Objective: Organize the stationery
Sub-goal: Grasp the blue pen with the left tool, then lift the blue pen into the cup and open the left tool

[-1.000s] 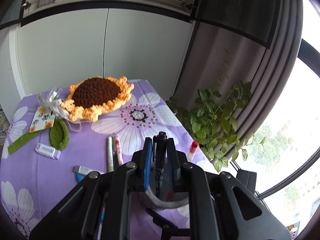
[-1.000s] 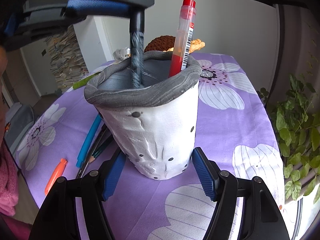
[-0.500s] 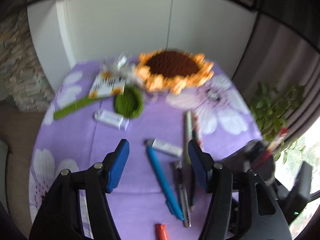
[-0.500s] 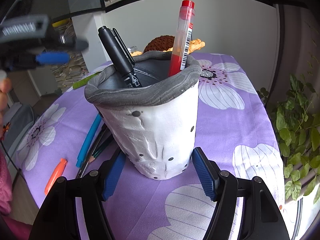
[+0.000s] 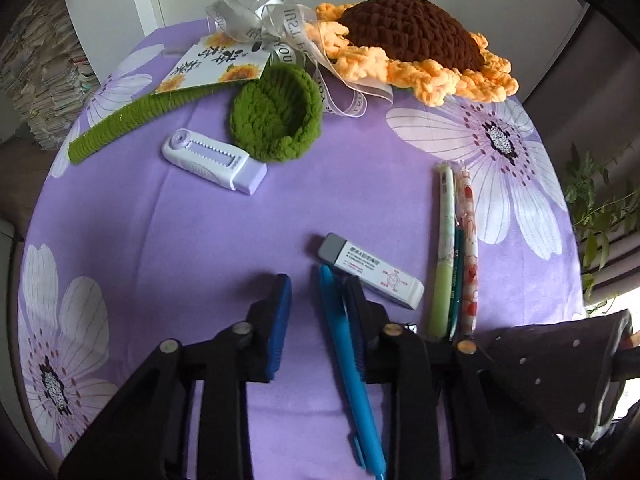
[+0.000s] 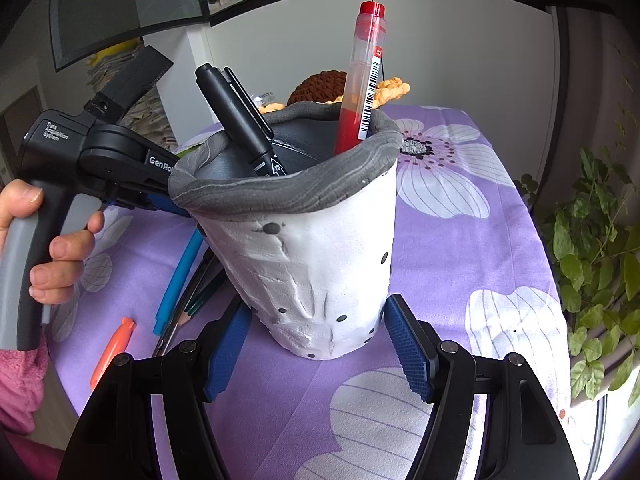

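On the purple-clothed desk (image 5: 200, 240) we find the task partly done. Our right gripper (image 6: 320, 344) has its jaws clamped on the pen holder (image 6: 316, 264), standing near the desk's window-side edge; a black marker (image 6: 236, 116) and a red pen (image 6: 360, 80) already stand inside. Our left gripper (image 5: 320, 312) is down over a blue pen (image 5: 348, 364), jaws closing, the pen between them but not yet visibly pinched. Still loose on the desk: that blue pen, an eraser (image 5: 372, 276), a clutch of slim pens (image 5: 456, 248), a correction tape (image 5: 212, 160) towards the far side, and an orange marker (image 6: 114, 348) at the near edge.
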The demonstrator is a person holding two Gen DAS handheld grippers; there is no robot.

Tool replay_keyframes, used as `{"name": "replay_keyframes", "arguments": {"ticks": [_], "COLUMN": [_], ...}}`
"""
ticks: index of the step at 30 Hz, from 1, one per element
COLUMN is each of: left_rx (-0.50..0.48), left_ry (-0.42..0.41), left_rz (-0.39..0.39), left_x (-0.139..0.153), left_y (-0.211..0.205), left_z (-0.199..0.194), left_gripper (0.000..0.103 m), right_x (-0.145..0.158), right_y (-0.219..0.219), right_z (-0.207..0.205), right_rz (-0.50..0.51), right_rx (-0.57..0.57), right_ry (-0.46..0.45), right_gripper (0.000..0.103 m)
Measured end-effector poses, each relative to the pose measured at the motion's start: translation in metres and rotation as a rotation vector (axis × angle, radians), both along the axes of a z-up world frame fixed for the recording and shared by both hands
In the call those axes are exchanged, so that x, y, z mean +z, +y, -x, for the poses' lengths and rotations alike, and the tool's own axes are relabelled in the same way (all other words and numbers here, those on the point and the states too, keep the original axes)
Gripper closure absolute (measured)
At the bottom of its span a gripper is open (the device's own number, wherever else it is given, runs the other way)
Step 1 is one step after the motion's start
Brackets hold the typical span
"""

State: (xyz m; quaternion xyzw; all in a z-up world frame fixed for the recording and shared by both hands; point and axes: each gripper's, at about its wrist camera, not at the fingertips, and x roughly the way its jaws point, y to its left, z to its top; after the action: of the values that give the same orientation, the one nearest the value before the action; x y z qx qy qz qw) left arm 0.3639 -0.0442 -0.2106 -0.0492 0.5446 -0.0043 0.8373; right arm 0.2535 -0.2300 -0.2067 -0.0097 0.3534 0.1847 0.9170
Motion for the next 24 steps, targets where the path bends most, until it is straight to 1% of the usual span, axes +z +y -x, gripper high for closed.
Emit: {"name": "replay_keyframes", "arguments": {"ticks": [1, 3, 6, 9, 14, 17, 20, 24], "left_rx": [-0.012, -0.021, -0.037, -0.046, -0.069, -0.103, -0.140, -0.189], "left_ry": [0.005, 0.005, -0.009, -0.033, -0.162, -0.252, -0.320, -0.388], "left_rz": [0.004, 0.007, -0.011, 0.017, 0.050, 0.073, 0.091, 0.105], "left_x": [-0.001, 0.001, 0.000, 0.009, 0.054, 0.087, 0.110, 0.133], "left_y": [-0.002, -0.004, -0.006, -0.005, -0.004, -0.009, -0.020, -0.032], "left_z": [0.001, 0.001, 0.001, 0.008, 0.033, 0.052, 0.066, 0.083], "left_gripper": [0.093, 0.094, 0.094, 0.095, 0.095, 0.095, 0.095, 0.095], "right_x": [0.000, 0.001, 0.000, 0.000, 0.000, 0.000, 0.000, 0.001], "right_y": [-0.001, -0.001, -0.005, -0.005, -0.005, -0.005, -0.005, -0.005], "right_z": [0.001, 0.001, 0.001, 0.001, 0.001, 0.001, 0.001, 0.001], "right_rz": [-0.001, -0.003, -0.004, -0.004, -0.003, -0.003, -0.003, -0.004], "right_rx": [0.000, 0.000, 0.000, 0.001, 0.001, 0.000, 0.000, 0.001], "right_ry": [0.000, 0.001, 0.002, 0.002, 0.002, 0.002, 0.001, 0.002], "right_gripper": [0.033, 0.033, 0.033, 0.033, 0.033, 0.033, 0.033, 0.033]}}
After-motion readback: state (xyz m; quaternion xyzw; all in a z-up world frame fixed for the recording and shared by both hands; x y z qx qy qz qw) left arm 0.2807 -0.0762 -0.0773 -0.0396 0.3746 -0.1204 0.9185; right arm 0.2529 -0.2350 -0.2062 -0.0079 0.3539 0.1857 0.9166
